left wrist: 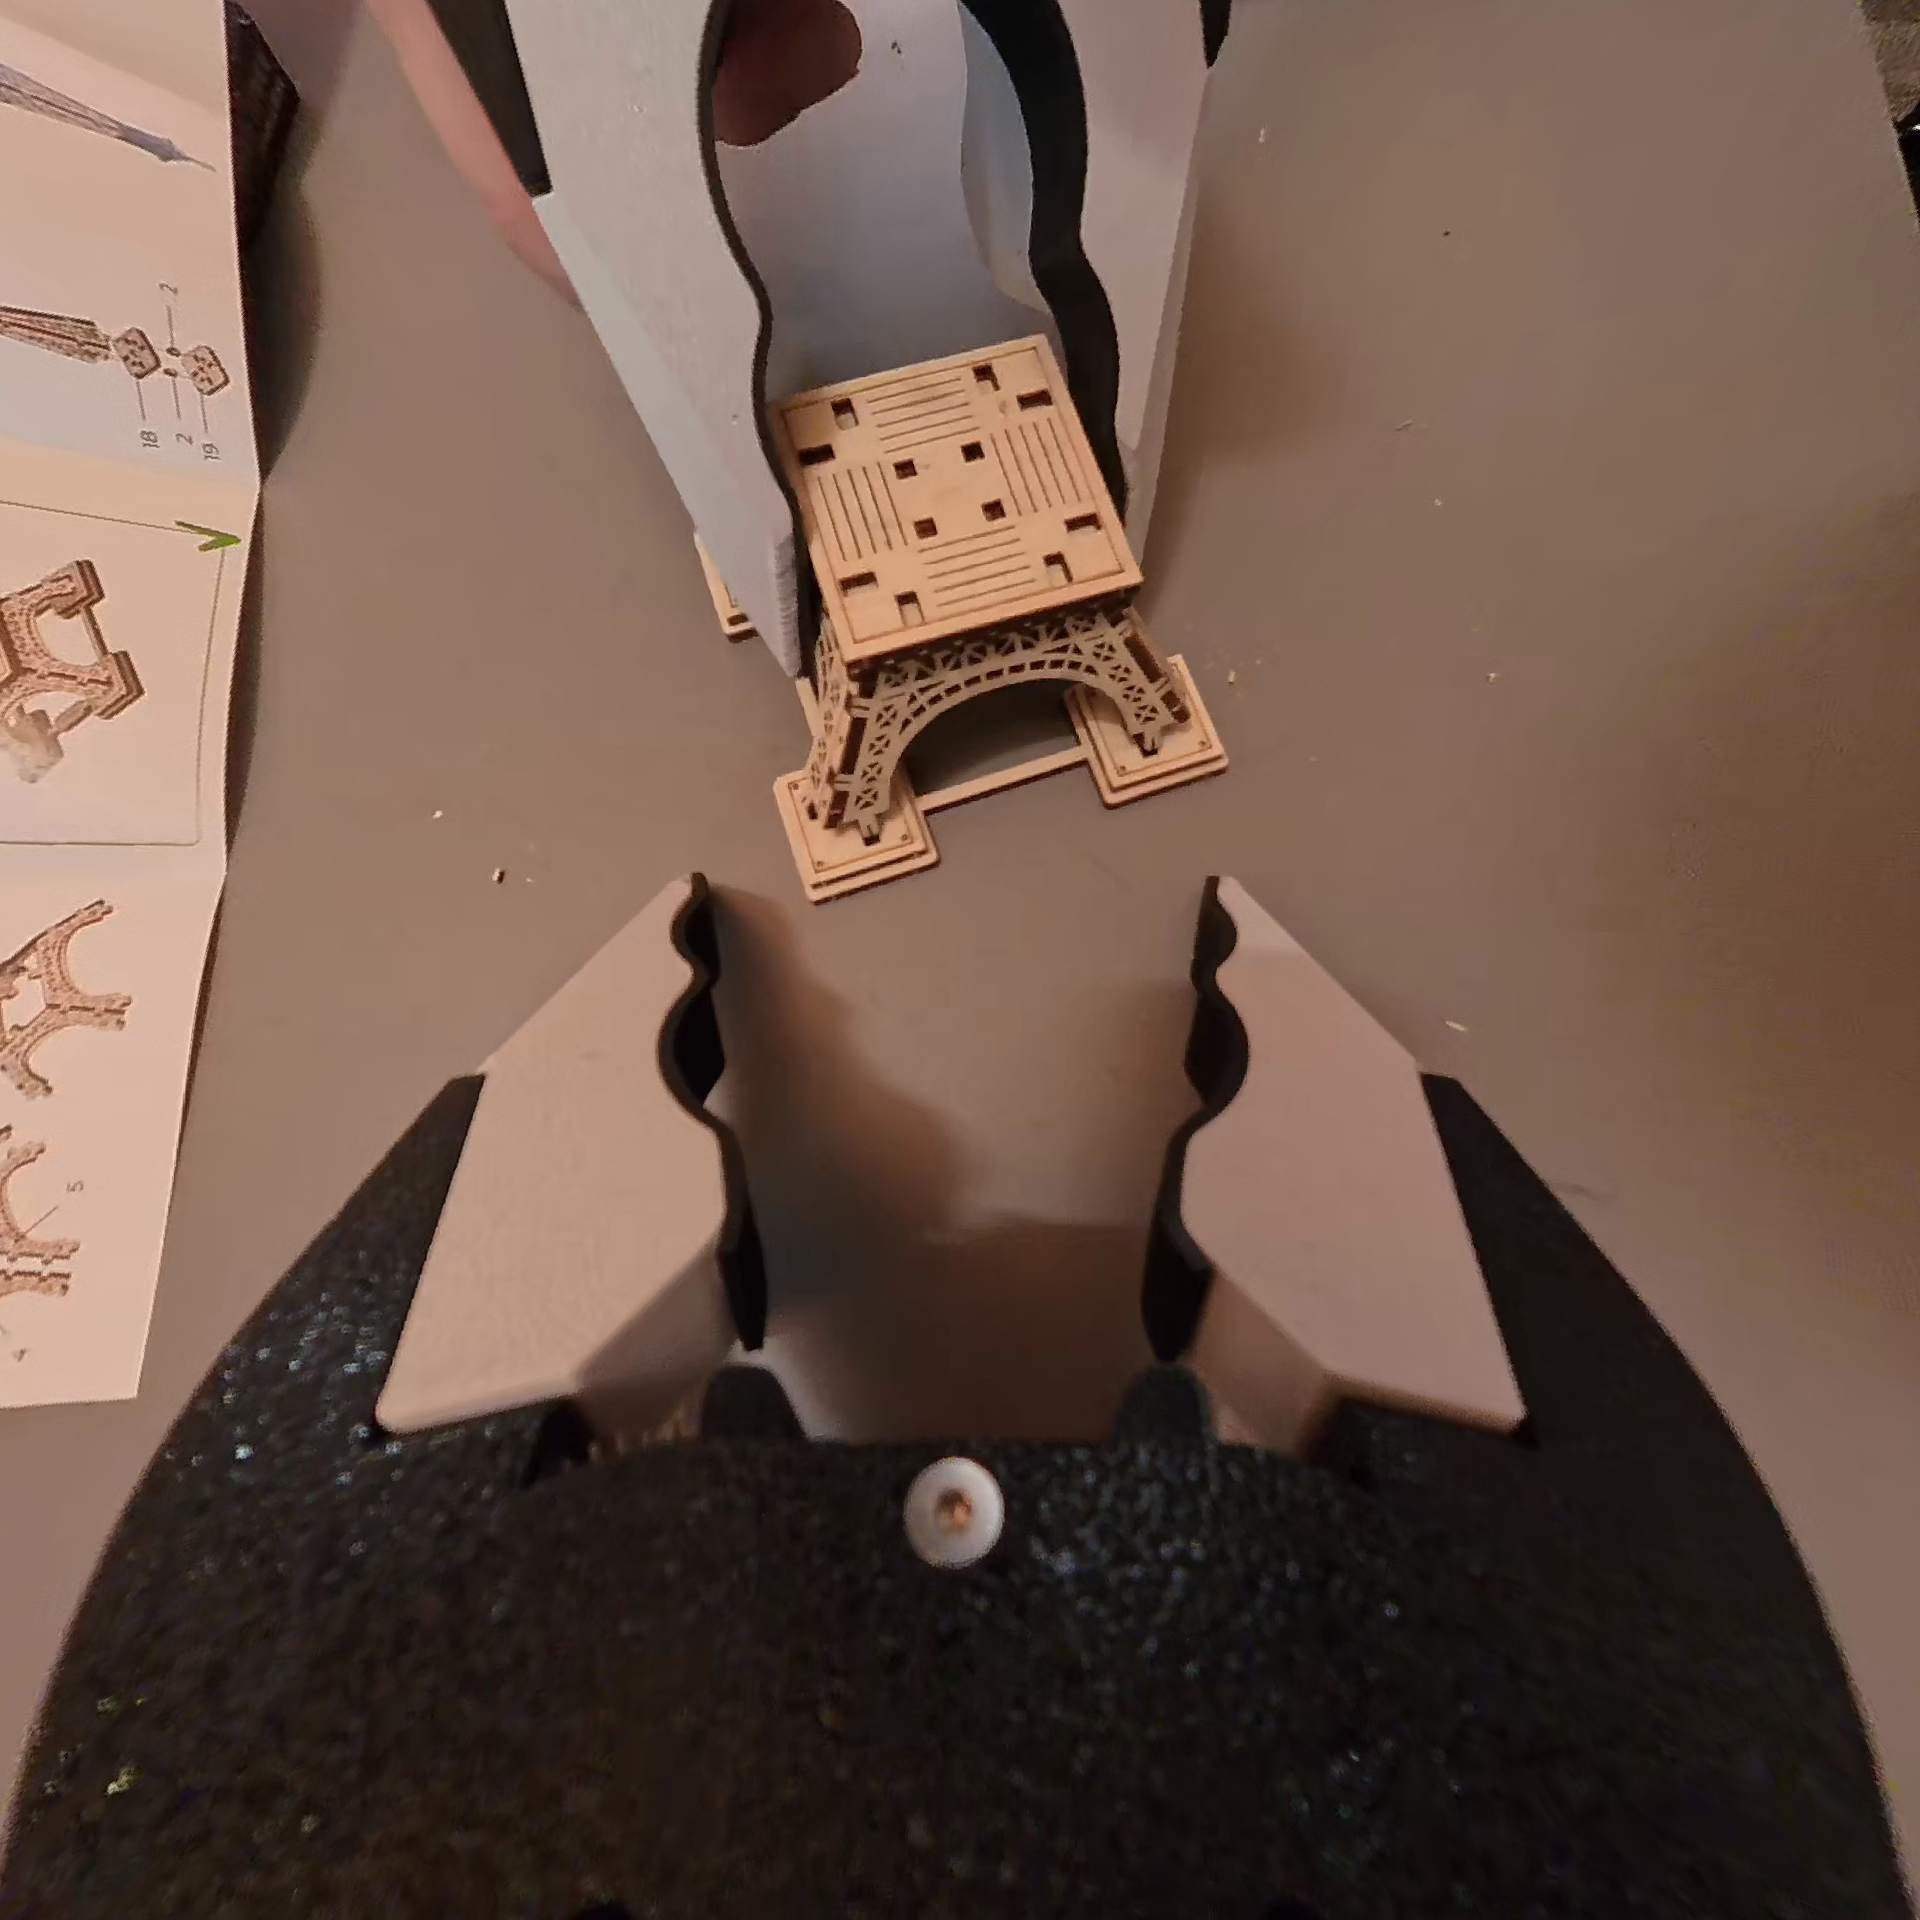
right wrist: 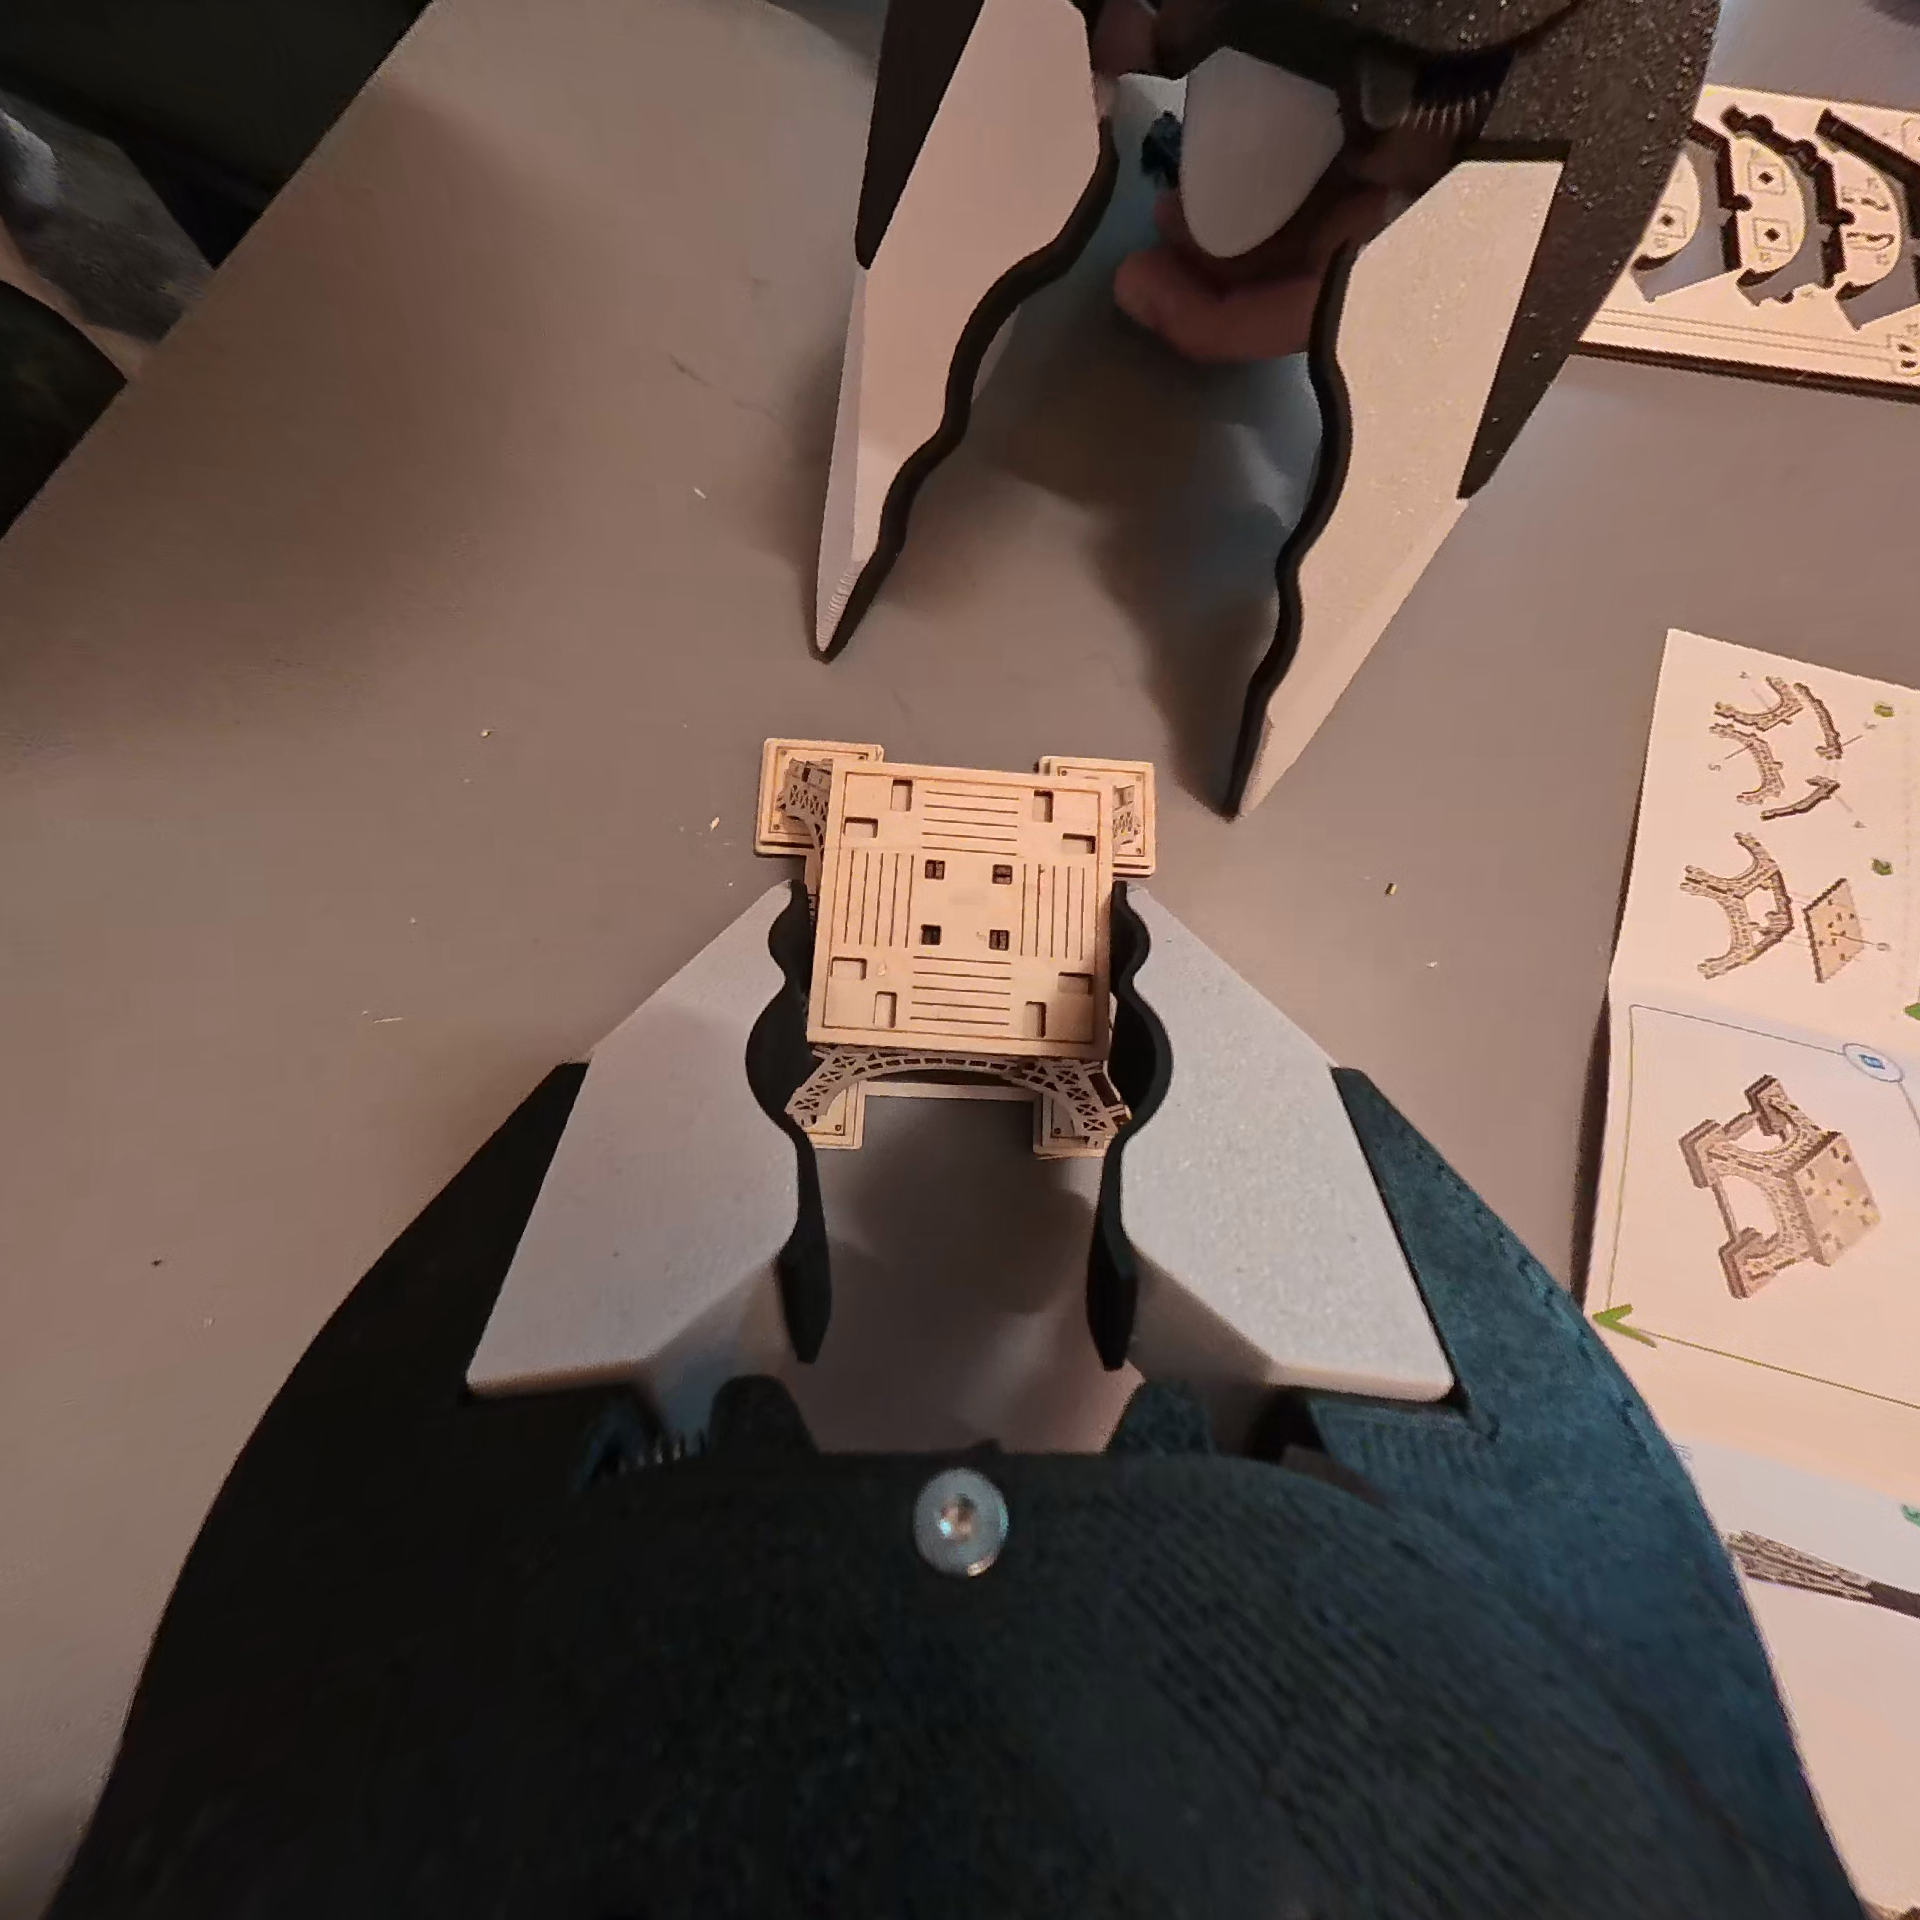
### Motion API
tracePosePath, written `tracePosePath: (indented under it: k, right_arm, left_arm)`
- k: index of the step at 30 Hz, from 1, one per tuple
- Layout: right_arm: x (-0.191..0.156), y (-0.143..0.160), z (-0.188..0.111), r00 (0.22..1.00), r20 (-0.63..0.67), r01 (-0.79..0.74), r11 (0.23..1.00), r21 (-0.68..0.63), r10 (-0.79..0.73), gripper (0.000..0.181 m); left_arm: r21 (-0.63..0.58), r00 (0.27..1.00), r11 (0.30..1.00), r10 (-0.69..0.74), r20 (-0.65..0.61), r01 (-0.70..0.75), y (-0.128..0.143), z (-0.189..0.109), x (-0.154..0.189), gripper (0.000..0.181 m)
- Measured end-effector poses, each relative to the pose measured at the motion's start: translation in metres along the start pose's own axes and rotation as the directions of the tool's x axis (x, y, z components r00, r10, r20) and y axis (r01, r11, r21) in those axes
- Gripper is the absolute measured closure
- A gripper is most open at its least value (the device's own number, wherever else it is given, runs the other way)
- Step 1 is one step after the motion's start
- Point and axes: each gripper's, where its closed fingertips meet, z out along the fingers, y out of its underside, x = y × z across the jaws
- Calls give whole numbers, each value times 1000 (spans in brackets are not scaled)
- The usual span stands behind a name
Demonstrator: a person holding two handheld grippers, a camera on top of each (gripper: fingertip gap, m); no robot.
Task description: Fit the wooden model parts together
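2 grippers: left gripper (left wrist: 954, 904), right gripper (right wrist: 956, 904) | 1 tower base (right wrist: 961, 914) | 1 instruction sheet (right wrist: 1766, 1039)

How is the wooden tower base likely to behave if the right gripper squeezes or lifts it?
The wooden tower base probably weighs little: thin cut sheet, mostly open lattice. Its arched legs look fragile, so a hard squeeze from the right gripper could crack them. Four spread feet suggest it resists tipping.

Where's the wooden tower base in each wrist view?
Left wrist view: tower base upper centre, between the right gripper's fingers.
Right wrist view: tower base centre, between the right gripper's fingers.
Shared landmark: instruction sheet.
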Motion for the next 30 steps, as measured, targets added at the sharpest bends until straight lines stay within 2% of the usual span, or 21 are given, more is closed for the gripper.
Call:
tracePosePath:
  k: [10,18,30]
  right_arm:
    - [-3,2,-3,1000,16,-27,999,16,27,127]
    - [-4,-2,1,999,-11,-45,999,-20,45,127]
    - [-2,-5,5,998,-10,-55,998,12,55,126]
  left_arm:
    - [0,1000,1000,-1,-2,1,0,0,0,92]
    - [0,1000,1000,-1,-1,1,0,1,0,92]
    - [1,1000,1000,1,-1,-1,0,0,0,92]
